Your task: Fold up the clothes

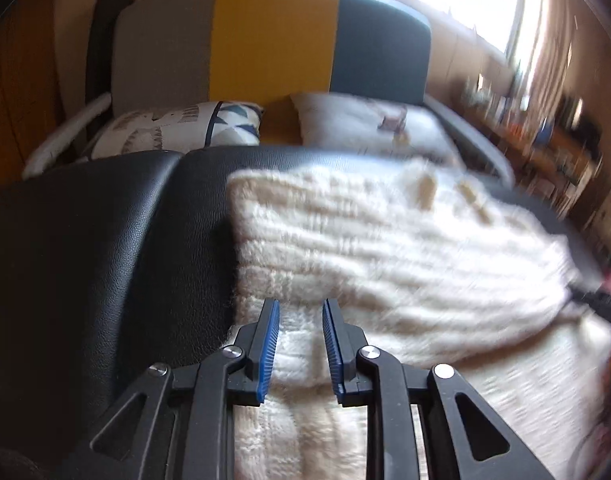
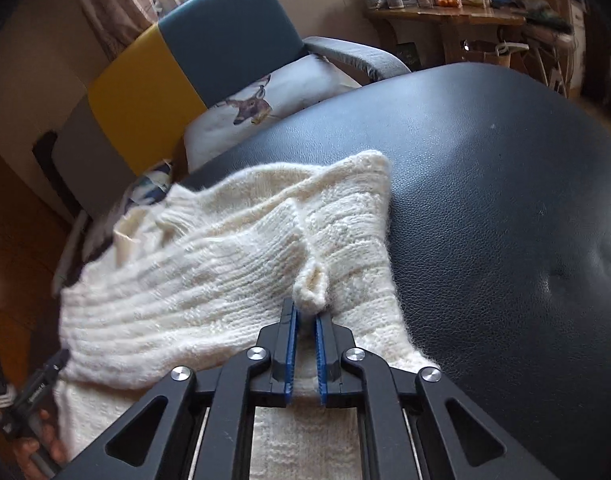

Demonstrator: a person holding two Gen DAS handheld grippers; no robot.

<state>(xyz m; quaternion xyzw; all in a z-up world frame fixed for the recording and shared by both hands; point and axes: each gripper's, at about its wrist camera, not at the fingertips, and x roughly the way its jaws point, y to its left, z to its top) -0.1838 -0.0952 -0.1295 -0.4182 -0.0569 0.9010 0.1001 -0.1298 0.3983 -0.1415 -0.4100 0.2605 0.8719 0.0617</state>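
Cream ribbed-knit sweater (image 2: 209,264), fuzzy, lies folded on black grained leather table (image 2: 505,200). Right gripper (image 2: 304,320) pinches a bunched fold; left gripper (image 1: 300,308) part-open, straddling its hem. Bare leather right of sweater.

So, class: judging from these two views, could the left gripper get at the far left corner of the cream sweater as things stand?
Probably yes. The left gripper is open over the cream sweater, and the far left corner lies flat on the black leather surface with nothing over it. The right gripper pinches a fold well away.
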